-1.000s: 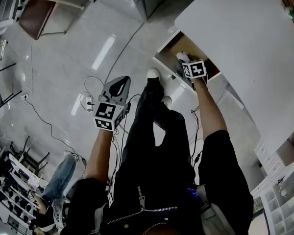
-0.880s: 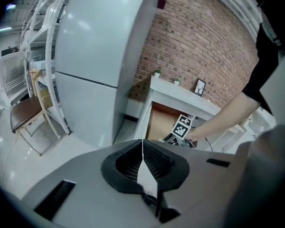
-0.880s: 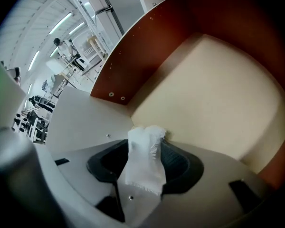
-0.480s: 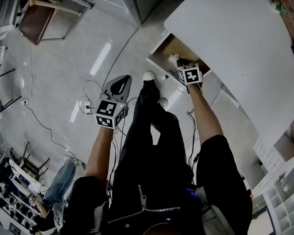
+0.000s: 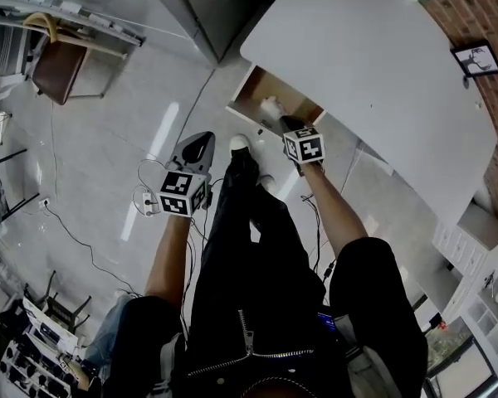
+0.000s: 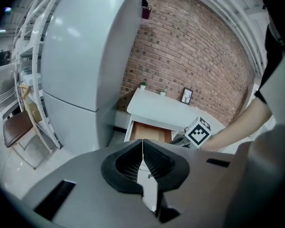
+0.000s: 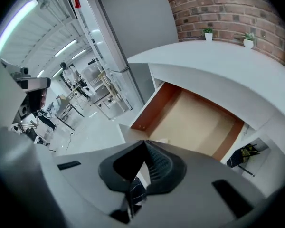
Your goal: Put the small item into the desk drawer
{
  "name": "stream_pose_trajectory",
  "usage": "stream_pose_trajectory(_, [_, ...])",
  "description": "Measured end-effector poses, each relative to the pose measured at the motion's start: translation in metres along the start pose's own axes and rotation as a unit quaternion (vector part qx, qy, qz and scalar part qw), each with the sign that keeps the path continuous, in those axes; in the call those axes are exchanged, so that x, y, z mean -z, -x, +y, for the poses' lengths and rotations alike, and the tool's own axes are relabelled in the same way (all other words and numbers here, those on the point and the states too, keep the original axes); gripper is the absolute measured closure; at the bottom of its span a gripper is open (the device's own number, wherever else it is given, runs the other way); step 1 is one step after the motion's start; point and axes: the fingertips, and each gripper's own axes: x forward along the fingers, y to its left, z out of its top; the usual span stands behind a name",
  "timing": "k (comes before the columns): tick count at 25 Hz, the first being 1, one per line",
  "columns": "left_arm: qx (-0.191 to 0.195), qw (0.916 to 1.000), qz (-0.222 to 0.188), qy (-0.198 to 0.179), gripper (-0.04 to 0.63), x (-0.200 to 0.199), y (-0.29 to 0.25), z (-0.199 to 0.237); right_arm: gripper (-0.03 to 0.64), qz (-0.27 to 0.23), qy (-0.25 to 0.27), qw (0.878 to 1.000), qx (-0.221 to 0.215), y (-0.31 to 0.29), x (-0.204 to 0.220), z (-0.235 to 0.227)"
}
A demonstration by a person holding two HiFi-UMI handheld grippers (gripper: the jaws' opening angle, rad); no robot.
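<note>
From above, the open wooden drawer (image 5: 251, 91) juts out from under the white desk top (image 5: 373, 65). A small white item (image 5: 271, 106) lies in the drawer, just ahead of the grey right gripper (image 5: 284, 123). The grey left gripper (image 5: 201, 139) hangs well apart, over the tiled floor (image 5: 108, 139).

The left gripper view has its jaws clenched tip to tip, gripping nothing.

In the right gripper view the jaws are likewise pressed together and empty, aimed at the drawer's pale bottom.
</note>
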Motion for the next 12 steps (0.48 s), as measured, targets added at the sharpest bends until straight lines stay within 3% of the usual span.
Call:
stream_pose_trajectory(5, [0.014, 0.9996, -0.016, -0.017, 0.574, -0.02, 0.01, -0.024, 0.612, -0.04, -0.003, 0.999, 0.005, 0.052, -0.003, 0.015])
stream_pose_trajectory(12, [0.03, 0.997, -0.049, -0.051, 0.574, -0.061, 0.029, -0.055, 0.612, -0.158, 0.008, 0.987, 0.041, 0.147, -0.053, 0.024])
